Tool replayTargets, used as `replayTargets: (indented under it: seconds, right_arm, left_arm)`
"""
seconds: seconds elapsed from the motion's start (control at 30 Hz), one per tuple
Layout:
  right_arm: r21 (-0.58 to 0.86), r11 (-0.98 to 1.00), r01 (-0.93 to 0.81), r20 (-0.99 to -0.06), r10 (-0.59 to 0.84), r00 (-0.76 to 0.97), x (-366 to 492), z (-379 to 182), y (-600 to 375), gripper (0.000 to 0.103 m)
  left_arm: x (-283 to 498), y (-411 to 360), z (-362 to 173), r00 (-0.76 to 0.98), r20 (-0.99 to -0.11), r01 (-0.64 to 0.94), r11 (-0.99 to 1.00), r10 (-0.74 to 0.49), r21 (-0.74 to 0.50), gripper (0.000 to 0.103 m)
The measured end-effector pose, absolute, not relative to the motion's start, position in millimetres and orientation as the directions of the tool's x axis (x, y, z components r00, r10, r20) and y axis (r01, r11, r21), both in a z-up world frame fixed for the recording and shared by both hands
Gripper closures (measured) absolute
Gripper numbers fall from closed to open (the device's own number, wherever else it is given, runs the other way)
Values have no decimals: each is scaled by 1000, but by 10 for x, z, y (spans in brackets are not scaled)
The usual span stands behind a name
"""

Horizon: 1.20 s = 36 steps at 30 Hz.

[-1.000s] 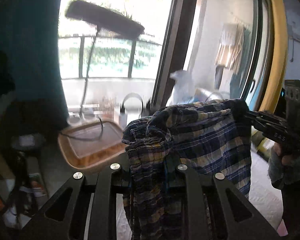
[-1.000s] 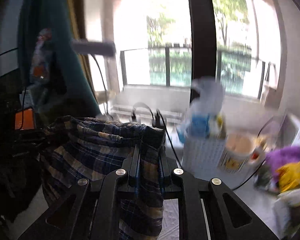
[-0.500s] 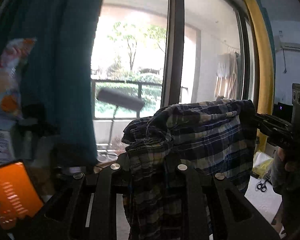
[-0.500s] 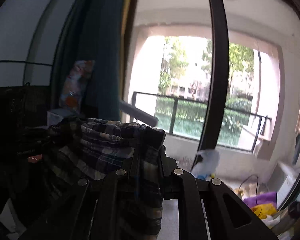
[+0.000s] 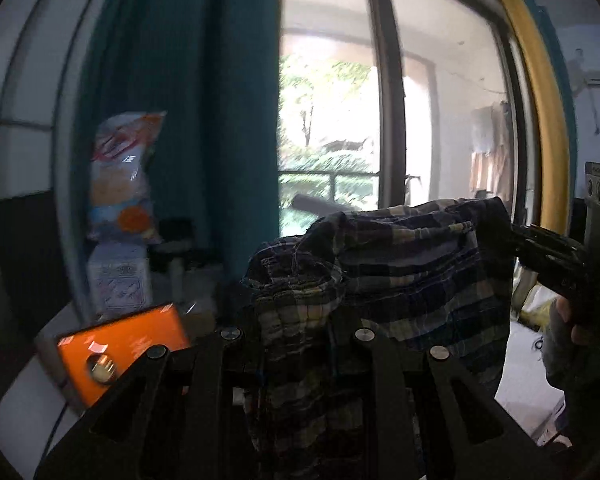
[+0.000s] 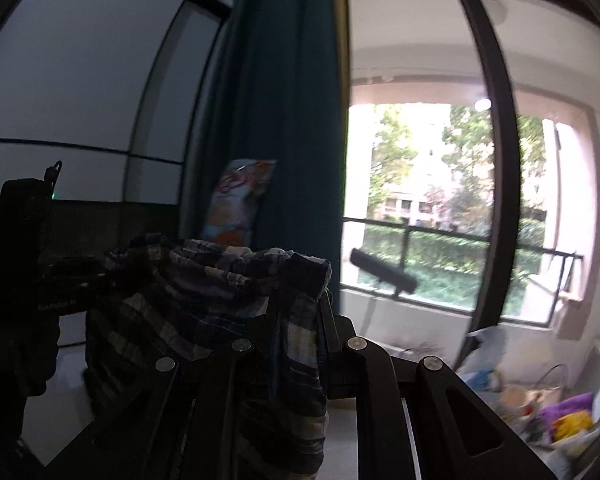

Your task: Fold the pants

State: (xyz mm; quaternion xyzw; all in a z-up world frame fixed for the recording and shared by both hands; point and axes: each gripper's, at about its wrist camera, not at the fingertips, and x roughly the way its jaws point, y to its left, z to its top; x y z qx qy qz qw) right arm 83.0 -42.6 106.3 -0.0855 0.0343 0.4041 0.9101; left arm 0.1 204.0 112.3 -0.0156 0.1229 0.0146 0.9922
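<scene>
I had the pants lifted clear of any surface, stretched between the two sets of tongs by the top edge. The left tongs were closed on a bunched corner of plaid cloth, which rose above the fingertips and hung down between the arms. The right tongs were likewise closed on the opposite corner, cloth draped over the tips and trailing below. In the left view, the right tongs appeared to the right of the left tongs, with the fabric sagging slightly between them. In the right view, the left tongs appeared to the left, dark and partly in shadow.

Beyond the tips stood a curtain and a window; a snack bag stood ahead and left of the left tongs.

I judged the step in hand to be the lift and spread before the first fold. The next move would call for level grips, a taut top edge, then lowering the garment flat. No laying surface was visible beneath the cloth, so I could not tell its clearance.
</scene>
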Motion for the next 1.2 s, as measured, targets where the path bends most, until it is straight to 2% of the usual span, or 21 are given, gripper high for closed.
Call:
replayTargets:
  seconds: [0.13, 0.27, 0.37, 0.53, 0.77, 0.83, 1.03, 1.07, 1.1, 1.17, 1.2]
  right_arm:
    - [-96, 627, -773, -228, 742, 630, 914, 797, -13, 88]
    - [4, 632, -775, -394, 713, 580, 1440, 295, 432, 88]
    - [78, 646, -759, -513, 679, 525, 1922, -180, 681, 88]
    - [110, 674, -730, -623, 619, 478, 2412, -814, 919, 88]
    - [184, 686, -704, -710, 588, 387, 2944, -1428, 1120, 88]
    - [200, 681, -704, -730, 583, 356, 2981, -1507, 1174, 88]
    - [201, 663, -721, -754, 575, 318, 3055, -1476, 1238, 88]
    - [197, 660, -725, -755, 574, 317, 3052, -1456, 1246, 86]
    - [192, 661, -726, -758, 569, 318, 3058, -1453, 1250, 82]
    - [181, 662, -727, -763, 561, 320, 3066, -1464, 1260, 75]
    - [178, 666, -725, -765, 557, 323, 3071, -1461, 1247, 70]
  left_arm:
    - [70, 2335, 798, 935, -353, -67, 996, 45, -51, 83]
    - [511, 2702, 231, 868, -497, -86, 991, 23, -104, 83]
    - [857, 2797, -187, 804, -594, -103, 991, 32, -86, 83]
    - [1350, 3029, -745, 724, -690, -124, 981, -15, -152, 83]
    - [1643, 3101, -1026, 656, -754, -119, 981, -36, -150, 77]
    - [1653, 3117, -1092, 652, -756, -128, 976, -52, -178, 75]
    - [1645, 3120, -1089, 645, -764, -146, 976, -28, -159, 71]
    - [1640, 3109, -1070, 640, -769, -158, 978, -6, -139, 65]
    - [1655, 3103, -1064, 634, -773, -173, 978, 23, -113, 54]
    - [1623, 3110, -1013, 632, -770, -214, 975, 88, -64, 43]
    - [1600, 3123, -994, 635, -767, -222, 973, 93, -66, 42]
